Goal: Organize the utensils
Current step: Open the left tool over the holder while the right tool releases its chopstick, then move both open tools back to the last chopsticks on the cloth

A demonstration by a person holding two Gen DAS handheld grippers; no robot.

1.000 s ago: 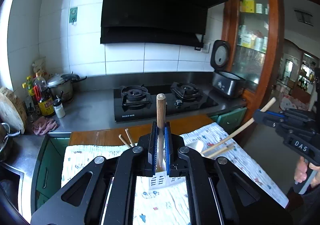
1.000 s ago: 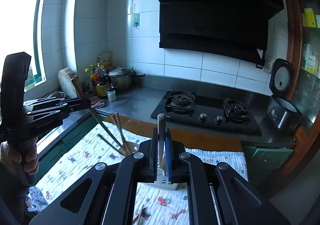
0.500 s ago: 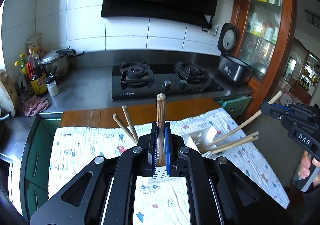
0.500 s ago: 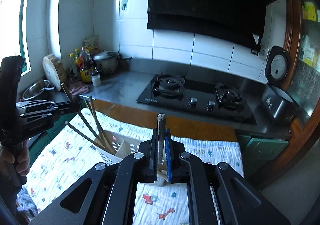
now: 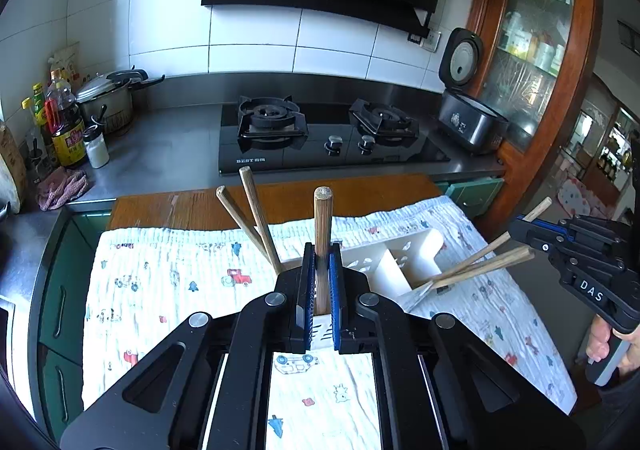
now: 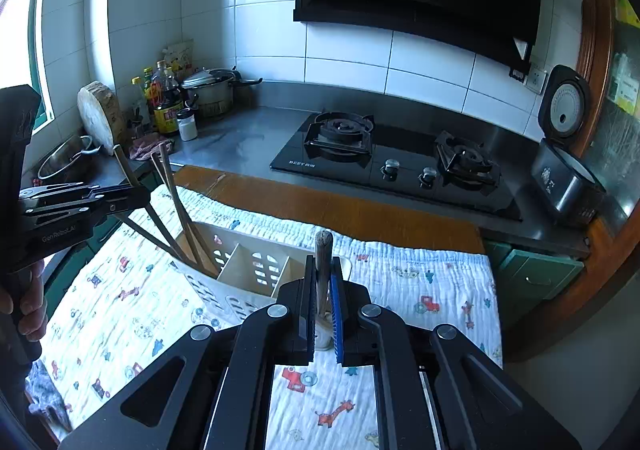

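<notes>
A white slotted utensil holder (image 5: 400,254) lies on the patterned cloth; it also shows in the right wrist view (image 6: 248,270). My left gripper (image 5: 322,290) is shut on a wooden chopstick (image 5: 322,234) that stands upright over the holder's near end. Two more chopsticks (image 5: 256,217) lean in that end. My right gripper (image 6: 323,298) is shut on a wooden-handled utensil (image 6: 323,262) over the holder's other end. From the left wrist view the right gripper (image 5: 532,230) holds that stick (image 5: 480,254) slanting into the holder, beside another pair.
The cloth (image 5: 160,290) covers a wooden table (image 5: 192,205). Behind it is a steel counter with a gas hob (image 5: 320,133), a pot and bottles (image 5: 68,125) at left, and a rice cooker (image 5: 468,117) at right. A wooden cabinet (image 5: 532,49) stands far right.
Both grippers have come down and forward toward the holder, which now fills more of both views. Each still grips its stick.
</notes>
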